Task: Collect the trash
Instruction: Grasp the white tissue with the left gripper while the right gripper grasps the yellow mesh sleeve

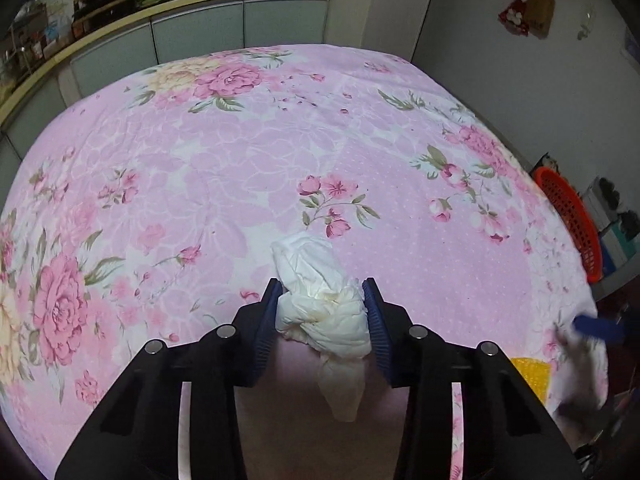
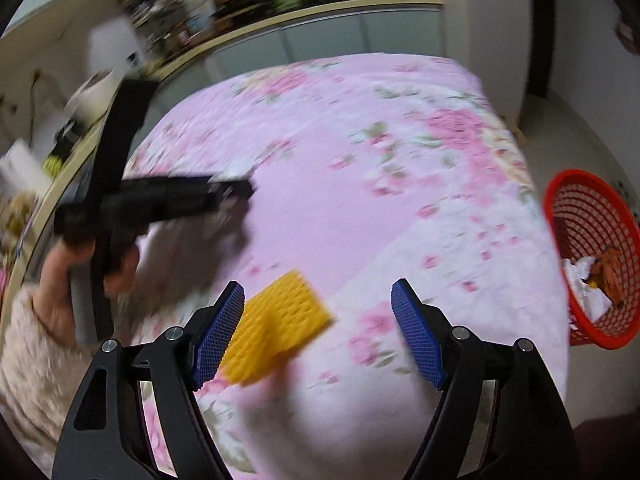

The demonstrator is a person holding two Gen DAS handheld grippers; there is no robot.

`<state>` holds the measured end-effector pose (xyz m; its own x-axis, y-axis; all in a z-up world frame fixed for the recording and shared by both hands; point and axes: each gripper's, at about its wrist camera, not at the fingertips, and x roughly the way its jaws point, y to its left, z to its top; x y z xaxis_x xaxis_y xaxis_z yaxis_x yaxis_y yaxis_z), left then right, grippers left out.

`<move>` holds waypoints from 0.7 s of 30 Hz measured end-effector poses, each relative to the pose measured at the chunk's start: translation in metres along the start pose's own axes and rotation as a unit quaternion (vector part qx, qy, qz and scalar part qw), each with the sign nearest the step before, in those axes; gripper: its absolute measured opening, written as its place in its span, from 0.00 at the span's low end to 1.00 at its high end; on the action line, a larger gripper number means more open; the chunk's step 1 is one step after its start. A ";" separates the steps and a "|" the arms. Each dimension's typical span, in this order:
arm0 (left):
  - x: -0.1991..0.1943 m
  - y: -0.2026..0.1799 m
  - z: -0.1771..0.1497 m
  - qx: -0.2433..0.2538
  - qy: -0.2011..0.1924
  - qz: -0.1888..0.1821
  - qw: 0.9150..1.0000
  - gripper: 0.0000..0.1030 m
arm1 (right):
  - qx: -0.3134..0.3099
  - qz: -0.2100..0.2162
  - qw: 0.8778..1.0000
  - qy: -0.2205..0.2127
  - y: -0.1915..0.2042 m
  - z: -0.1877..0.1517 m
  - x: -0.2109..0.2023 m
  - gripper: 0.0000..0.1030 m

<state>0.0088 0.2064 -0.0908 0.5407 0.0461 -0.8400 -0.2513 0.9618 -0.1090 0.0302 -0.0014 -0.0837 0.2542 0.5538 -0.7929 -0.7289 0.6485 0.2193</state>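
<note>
Setting: a bed spread with a pink floral sheet (image 1: 240, 168), backed at 12 o'clock by a cluttered kitchen counter (image 1: 168, 4); the sheet serves as the surface from which trash is gathered
Crumpled white tissue (image 1: 320, 304): found low at centre of the left wrist view, lifted partly off the sheet, its tail hanging toward 6 o'clock; judged to be pinched at its bulk so that it comes away in one piece
Left gripper (image 1: 324, 304): closed onto the crumpled white tissue, both blue pads pressed into its sides; pointed steeply down at the bed
Yellow sponge-like piece (image 2: 276, 328): lying on the sheet near the bed's near edge, at 7 o'clock of the right wrist view, just beside the left-hand pad; blurred, so contact cannot be told
Right gripper (image 2: 320, 312): jaws spread wide, nothing gripped; judged to be lined up over the yellow piece for the next pickup
Red basket (image 2: 592, 256): set on the floor off the bed's side at 3 o'clock, tilted, already holding white paper and a brown scrap; placed within reach as the drop point
Hand (image 2: 72, 276): seen at 9 o'clock, wrapped round the left gripper's handle, pale fuzzy sleeve below
</note>
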 end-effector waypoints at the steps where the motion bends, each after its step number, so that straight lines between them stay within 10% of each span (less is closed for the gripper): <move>1: -0.002 0.001 -0.001 -0.002 -0.001 0.000 1.000 0.38 | -0.008 0.004 1.000 0.005 0.005 -0.002 0.002 0.72; 12: -0.029 0.016 -0.009 -0.027 -0.028 0.003 0.999 0.38 | -0.041 -0.019 0.998 0.038 0.031 -0.014 0.034 0.70; 21: -0.037 0.023 -0.011 -0.039 -0.037 0.007 0.999 0.38 | -0.055 -0.018 0.998 0.028 0.041 -0.006 0.039 0.30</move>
<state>-0.0260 0.2234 -0.0677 0.5936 0.0810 -0.8006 -0.3191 0.9370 -0.1418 0.0064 0.0436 -0.1085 0.2466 0.4991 -0.8307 -0.7858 0.6046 0.1300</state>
